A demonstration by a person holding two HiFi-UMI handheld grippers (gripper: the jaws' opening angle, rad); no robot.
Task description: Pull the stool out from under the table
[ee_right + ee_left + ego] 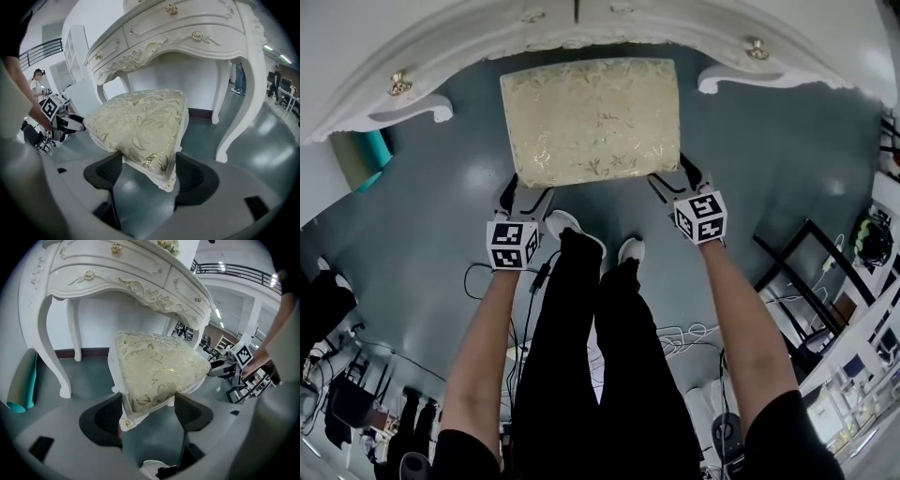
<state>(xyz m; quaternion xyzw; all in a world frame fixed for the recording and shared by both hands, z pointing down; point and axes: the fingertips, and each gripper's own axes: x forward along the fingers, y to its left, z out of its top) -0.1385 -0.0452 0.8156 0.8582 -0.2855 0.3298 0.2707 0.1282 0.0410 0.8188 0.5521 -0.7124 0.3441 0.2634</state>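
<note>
Noted shoes (pixel 570 225) planted on the grey floor (pixel 769 159) just short of the stool (pixel 591 117), with a black cable (pixel 473 274) trailing beside the left leg. Recommend checking footing before stepping back.

Found the left gripper (pixel 527 194) clamped across the seat's near left corner, jaws set wide, one against the white frame and one against the brocade edge. Found the right gripper (pixel 675 180) gripping the near right corner likewise. Judged both holds shallow, on the corner tips only, and liable to slip off padded fabric.

Recommend pulling straight back, both sides level and at equal pace, to stop the seat slewing. Keep low and drag rather than lift, since cannot see the stool's feet in any view.

Placed the stool in the kneehole of the white dressing table (pixel 441 47), far edge about under the front apron, most of the seat in the open. Judged the pull part done. Advise watching the curved table legs (pixel 49 343) at either side for clearance.
</note>
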